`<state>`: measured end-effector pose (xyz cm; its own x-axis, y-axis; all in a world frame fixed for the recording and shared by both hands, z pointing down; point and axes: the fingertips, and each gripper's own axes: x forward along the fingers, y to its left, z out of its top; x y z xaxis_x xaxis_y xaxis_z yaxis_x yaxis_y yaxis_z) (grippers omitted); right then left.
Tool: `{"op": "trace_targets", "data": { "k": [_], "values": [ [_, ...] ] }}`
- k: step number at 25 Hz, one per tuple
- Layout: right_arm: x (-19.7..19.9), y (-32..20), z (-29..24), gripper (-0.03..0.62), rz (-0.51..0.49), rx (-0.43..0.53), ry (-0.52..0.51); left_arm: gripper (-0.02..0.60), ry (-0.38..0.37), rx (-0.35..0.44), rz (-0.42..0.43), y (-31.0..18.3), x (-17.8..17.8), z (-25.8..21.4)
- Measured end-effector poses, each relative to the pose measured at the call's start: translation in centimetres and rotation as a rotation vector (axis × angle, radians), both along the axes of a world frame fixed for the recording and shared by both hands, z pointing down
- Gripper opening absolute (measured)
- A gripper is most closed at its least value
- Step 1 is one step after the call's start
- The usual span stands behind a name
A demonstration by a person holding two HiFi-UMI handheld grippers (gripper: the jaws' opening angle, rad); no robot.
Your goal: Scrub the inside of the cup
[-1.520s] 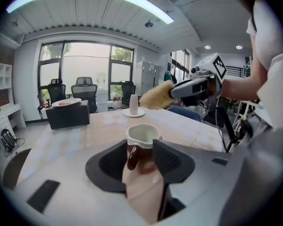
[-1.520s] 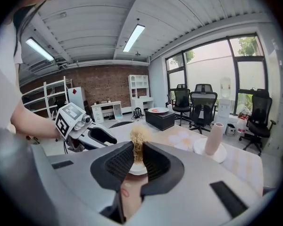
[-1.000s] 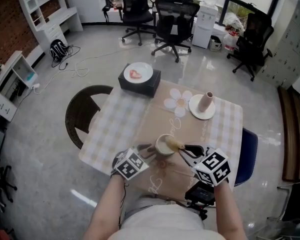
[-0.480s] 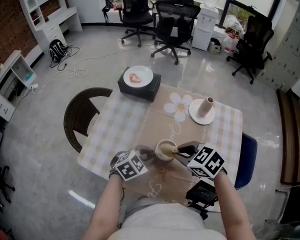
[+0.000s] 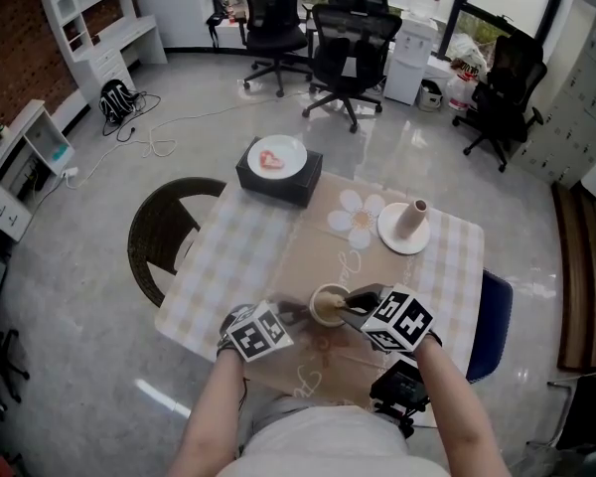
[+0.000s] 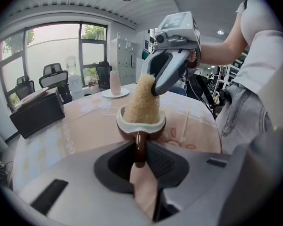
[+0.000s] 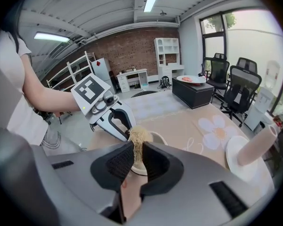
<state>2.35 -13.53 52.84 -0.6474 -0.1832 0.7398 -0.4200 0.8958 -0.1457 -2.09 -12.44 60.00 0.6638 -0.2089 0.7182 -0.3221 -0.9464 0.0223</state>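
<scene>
Now my left gripper (image 6: pixel 139 158) has just been closing, and its pads pinch the brown handle (image 6: pixel 139 145) of the cup (image 6: pixel 141 125). The cup stands upright on the tan cloth (image 5: pixel 308 241) at the near side of the table (image 5: pixel 233 241), between my two grippers. My right gripper (image 7: pixel 136 160) is clamped on the straw-coloured scrubber (image 6: pixel 144 101), whose lower end sits inside the cup. How deep it reaches I can't quite tell, since the white rim hides it.
</scene>
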Motion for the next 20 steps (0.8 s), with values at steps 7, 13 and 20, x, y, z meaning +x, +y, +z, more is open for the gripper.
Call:
{"op": "trace_targets", "data": {
  "k": [7, 13, 20],
  "values": [
    [0.5, -1.4, 0.0, 0.055, 0.078, 0.095, 0.007, 0.069, 0.016, -0.006, -0.006, 0.0, -0.1, 0.3],
    [0.5, -2.6, -0.4, 0.058, 0.131, 0.126, -0.048, 0.069, 0.020, -0.008, -0.002, -0.1, -0.1, 0.5],
    [1.4, -3.4, -0.9, 0.055, 0.140, 0.137, -0.034, 0.069, 0.016, -0.008, 0.003, 0.0, 0.1, 0.0]
  ]
}}
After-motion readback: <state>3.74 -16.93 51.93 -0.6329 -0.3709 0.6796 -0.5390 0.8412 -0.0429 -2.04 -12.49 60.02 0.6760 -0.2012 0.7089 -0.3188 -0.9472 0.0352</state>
